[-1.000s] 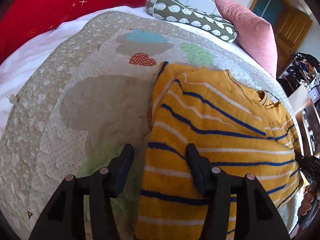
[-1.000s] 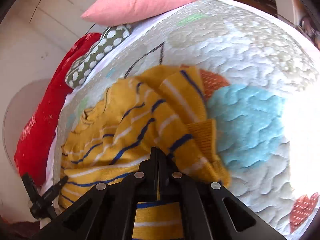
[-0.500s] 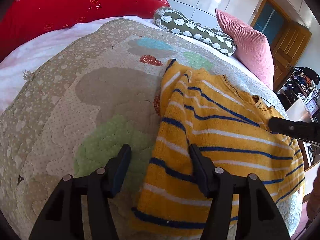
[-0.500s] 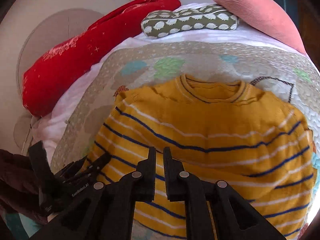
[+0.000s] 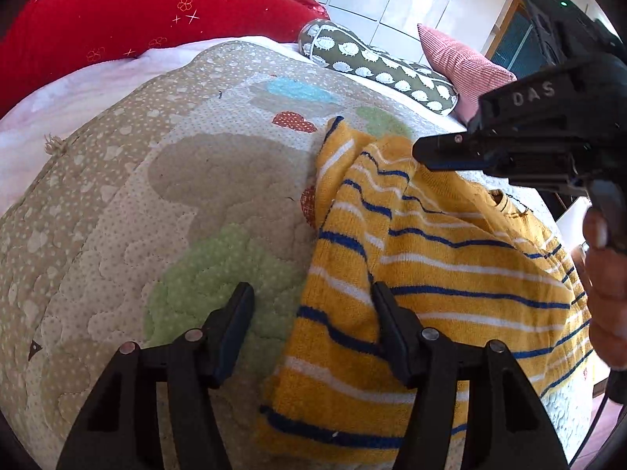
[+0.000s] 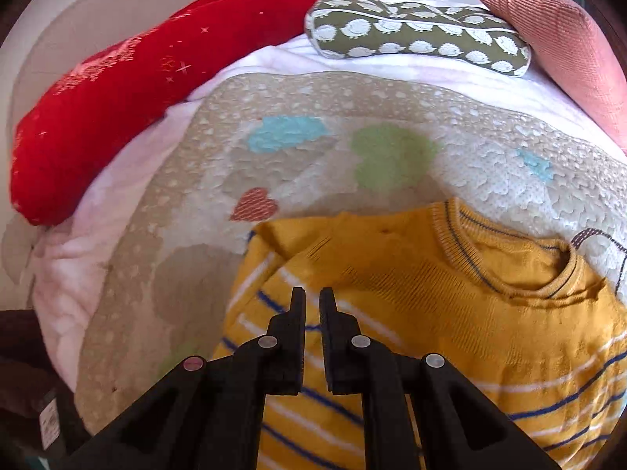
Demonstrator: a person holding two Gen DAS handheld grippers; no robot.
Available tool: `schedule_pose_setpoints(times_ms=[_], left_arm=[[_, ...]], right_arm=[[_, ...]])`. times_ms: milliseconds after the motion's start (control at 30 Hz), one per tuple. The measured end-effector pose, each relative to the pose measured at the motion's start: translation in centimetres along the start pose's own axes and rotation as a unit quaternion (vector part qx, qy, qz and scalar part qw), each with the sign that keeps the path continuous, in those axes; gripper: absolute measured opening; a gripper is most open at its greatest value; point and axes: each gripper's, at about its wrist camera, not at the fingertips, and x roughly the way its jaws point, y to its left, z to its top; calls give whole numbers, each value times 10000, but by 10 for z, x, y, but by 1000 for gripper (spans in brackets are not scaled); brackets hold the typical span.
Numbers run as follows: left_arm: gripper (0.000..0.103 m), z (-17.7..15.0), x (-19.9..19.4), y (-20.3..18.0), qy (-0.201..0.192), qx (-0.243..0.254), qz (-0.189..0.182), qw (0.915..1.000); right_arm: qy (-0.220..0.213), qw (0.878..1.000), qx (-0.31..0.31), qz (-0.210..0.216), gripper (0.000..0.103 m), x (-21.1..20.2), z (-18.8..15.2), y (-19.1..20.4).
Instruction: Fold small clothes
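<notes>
A yellow sweater point(image 5: 450, 274) with blue and white stripes lies flat on the quilt, collar point(image 6: 509, 270) at the far side. One sleeve is folded in over its left edge. My left gripper point(image 5: 312, 293) is open and low over the sweater's left edge, with one finger over the quilt and the other over the knit. My right gripper point(image 6: 312, 297) hovers above the sweater's point(image 6: 431, 313) left shoulder, shut, with nothing between its fingers. In the left wrist view the right gripper point(image 5: 421, 153) reaches in from the upper right, with a hand point(image 5: 603, 274) on its grip.
The patterned quilt point(image 5: 156, 215) covers the bed. A red cushion point(image 5: 117, 19), a green hedgehog-print pillow point(image 5: 372, 62) and a pink pillow point(image 5: 462, 62) lie along the far edge. A wooden door and clutter stand off to the right.
My right gripper swung and rolled from the sweater's right side across to its left shoulder, entering the left wrist view. The left gripper drew back a little, showing more of the hem.
</notes>
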Motion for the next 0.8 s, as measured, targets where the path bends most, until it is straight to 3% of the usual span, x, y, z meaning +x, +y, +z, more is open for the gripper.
schedule_pose_setpoints(times_ms=[67, 167, 267, 367, 467, 633, 800], left_arm=[[61, 0, -1, 0, -1, -5, -21, 10000], [62, 0, -1, 1, -2, -25, -61, 10000], [62, -1, -1, 1, -11, -45, -87, 10000], [62, -1, -2, 1, -26, -37, -102, 9999], [62, -2, -2, 2, -33, -37, -105, 9999], [62, -2, -3, 1, -57, -7, -58, 10000], [64, -3, -2, -2, -100, 41, 33, 9999]], right_arm=[[187, 9998, -61, 99, 8, 9, -8, 10], [516, 9984, -156, -192, 8, 45, -7, 18], [520, 9982, 259, -126, 8, 66, 7, 10], [475, 9982, 339, -115, 8, 63, 21, 10], [140, 9996, 180, -155, 8, 31, 14, 4], [-178, 9973, 411, -582, 8, -26, -38, -52], [6, 9884, 1090, -1057, 7, -54, -94, -142]])
